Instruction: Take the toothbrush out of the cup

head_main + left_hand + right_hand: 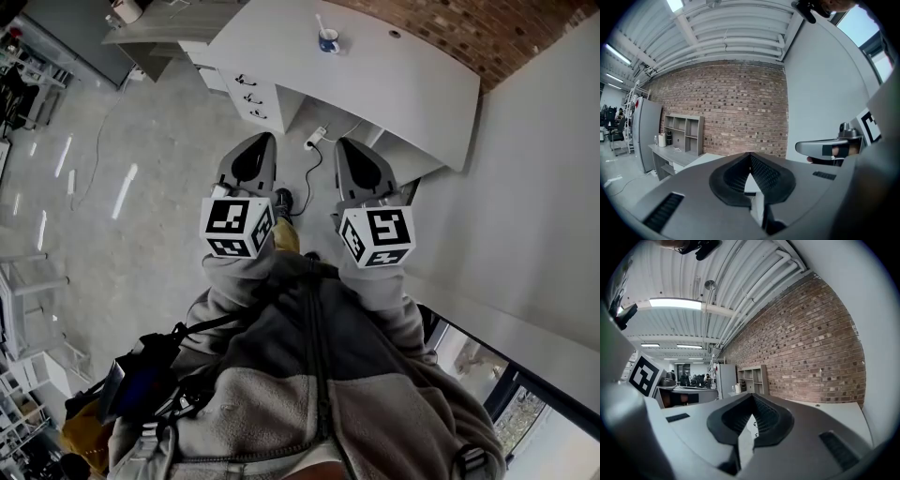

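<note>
A blue-and-white cup (328, 41) with a pale toothbrush (321, 25) standing in it sits on the white desk (394, 75), far ahead in the head view. I hold both grippers side by side over the floor, well short of the desk. My left gripper (260, 141) is shut with nothing in it, its jaws meeting at a point (750, 155). My right gripper (349, 145) is shut and empty too, tips together (751, 396). Neither gripper view shows the cup.
Drawers (249, 96) sit under the desk's left end. A power strip (314, 140) and its cable lie on the floor in front. A white wall (544, 187) runs along the right. A brick wall (740, 108) and a shelf unit (684, 133) stand behind.
</note>
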A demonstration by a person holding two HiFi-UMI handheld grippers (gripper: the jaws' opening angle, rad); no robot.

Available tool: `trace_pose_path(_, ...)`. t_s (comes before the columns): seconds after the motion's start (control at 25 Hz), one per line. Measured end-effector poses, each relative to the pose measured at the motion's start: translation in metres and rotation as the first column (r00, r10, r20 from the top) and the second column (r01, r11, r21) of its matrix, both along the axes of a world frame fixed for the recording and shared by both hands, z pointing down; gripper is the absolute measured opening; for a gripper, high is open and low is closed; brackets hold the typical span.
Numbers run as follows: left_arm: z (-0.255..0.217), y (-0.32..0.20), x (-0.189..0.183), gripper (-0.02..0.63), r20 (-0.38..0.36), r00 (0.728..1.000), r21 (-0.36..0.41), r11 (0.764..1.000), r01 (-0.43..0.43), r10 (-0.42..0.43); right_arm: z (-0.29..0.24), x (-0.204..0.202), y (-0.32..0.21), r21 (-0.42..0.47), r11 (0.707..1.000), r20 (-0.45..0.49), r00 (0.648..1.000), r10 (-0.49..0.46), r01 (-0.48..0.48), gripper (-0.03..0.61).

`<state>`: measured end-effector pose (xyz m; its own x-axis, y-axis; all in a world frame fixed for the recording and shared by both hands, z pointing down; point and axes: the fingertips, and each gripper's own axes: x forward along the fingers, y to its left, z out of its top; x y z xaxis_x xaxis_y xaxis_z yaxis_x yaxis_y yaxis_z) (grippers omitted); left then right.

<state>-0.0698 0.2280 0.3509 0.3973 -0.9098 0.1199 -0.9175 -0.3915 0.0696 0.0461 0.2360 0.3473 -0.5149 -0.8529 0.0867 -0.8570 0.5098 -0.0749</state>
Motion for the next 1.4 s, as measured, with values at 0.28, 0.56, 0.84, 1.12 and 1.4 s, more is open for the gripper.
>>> trace_pose_path(0.28, 0.005, -0.070, -0.005, 0.005, -0.017, 1.000, 0.018, 1.000, -0.022, 0.022, 0.005, -0.002, -0.063, 0.015, 1.000, -0.016, 0.999, 0.028, -0.028, 0.000)
trace_pose_path(0.56, -0.009, -0.194, -0.009, 0.005, -0.027, 0.998, 0.047, 0.998, -0.047, 0.048, -0.012, -0.005, -0.186, 0.052, 0.997, -0.031, 0.998, 0.053, -0.051, 0.000)
trace_pose_path(0.84, -0.018, -0.291, -0.016, 0.005, -0.030, 0.995, 0.027, 0.995, -0.095, 0.095, -0.022, -0.018, -0.276, 0.039, 0.997, -0.044, 0.997, 0.071, -0.070, 0.000)
trace_pose_path(1.12, -0.001, -0.380, -0.015, 0.005, -0.042, 0.986, -0.033, 0.986, -0.162, 0.161, -0.010, -0.026, -0.363, -0.003, 0.995, -0.057, 0.993, 0.099, -0.100, 0.000)
trace_pose_path(1.4, 0.021, -0.425, -0.024, 0.005, -0.050, 0.983, -0.084, 0.980, -0.180, 0.176, 0.007, -0.034, -0.409, -0.031, 0.994, -0.075, 0.992, 0.103, -0.105, 0.000)
